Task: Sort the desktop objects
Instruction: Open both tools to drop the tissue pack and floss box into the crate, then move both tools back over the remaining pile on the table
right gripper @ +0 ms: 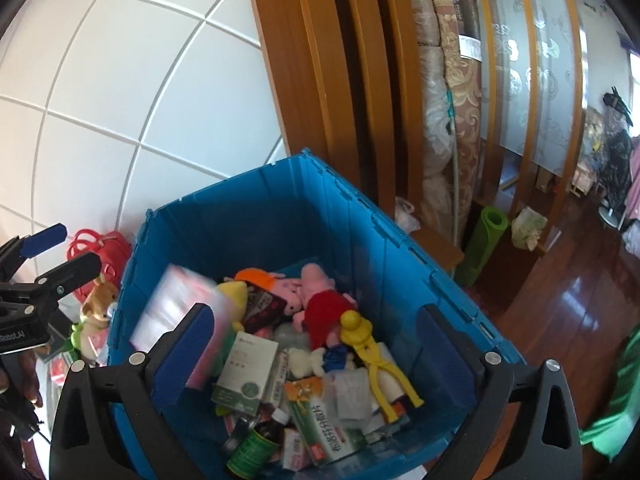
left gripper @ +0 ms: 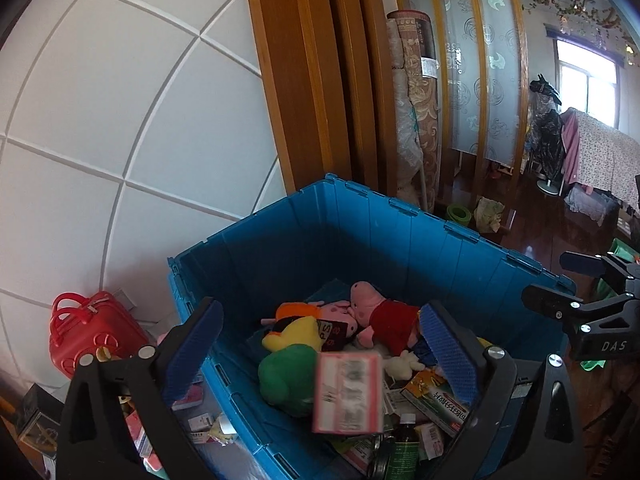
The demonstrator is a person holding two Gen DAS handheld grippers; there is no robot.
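Note:
A blue plastic crate [left gripper: 400, 236] holds plush toys, medicine boxes and a dark bottle; it also shows in the right wrist view [right gripper: 352, 224]. My left gripper [left gripper: 320, 354] is open above the crate. A blurred pink-and-white box [left gripper: 347, 392] is in mid-air between its fingers, touching neither; the same box [right gripper: 180, 304] shows blurred in the right wrist view. My right gripper [right gripper: 316, 344] is open and empty above the crate. A pink pig plush in a red dress [right gripper: 320, 304] and a yellow clamp toy [right gripper: 372, 356] lie inside.
A red toy suitcase [left gripper: 90, 332] and small boxes [left gripper: 200, 424] lie left of the crate by the white wall. A wooden door frame [left gripper: 304, 80] and rolled carpets [left gripper: 416, 112] stand behind. A green mat roll [right gripper: 484, 244] stands on the dark wooden floor to the right.

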